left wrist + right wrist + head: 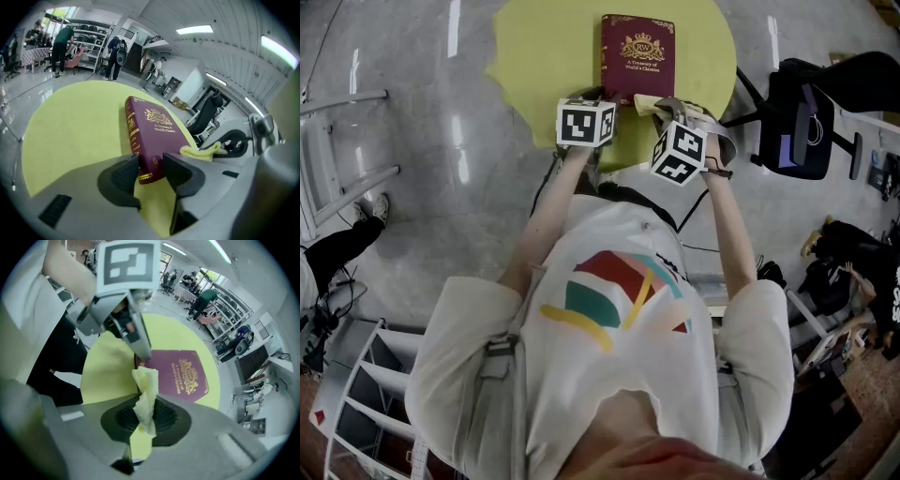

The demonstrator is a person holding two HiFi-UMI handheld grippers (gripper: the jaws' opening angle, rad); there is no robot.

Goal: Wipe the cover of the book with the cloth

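1. Fingers (123, 177) of L gripper (150, 169) are clamped on near end of book (152, 131). One pad is set against the spine side, the other is laid on the front cover. Book's near corner is seen btwn them.
2. Fingers (166, 419) of R gripper (145, 417) are clenched on yellow cloth (146, 390). Cloth is pinched btwn the pads, w/ a crumpled tuft sticking out past them.
3. Book (637, 56): maroon hardback w/ gold crest + gold title on cover and gold bands on spine. It is laid flat, cover up, on round yellow table (534, 56), toward the edge nearest the person.
4. Cloth tuft is held right at book's near edge, beside a finger of L gripper. Contact w/ the cover can't be told. In the left gripper view, cloth (201, 151) is seen just R of book's near corner.
5. Head view: L marker cube (586, 123) and R marker cube (679, 152) are seen side by side at book's near edge. L is at the near-left corner, R at the near-right.
6. Surroundings: glossy grey floor (412, 187) and white shelving (366, 375) at lower L of head view. Black office chair (211, 112) is noted beyond the table. People (61, 42) are seen by racks, far off in the left gripper view.
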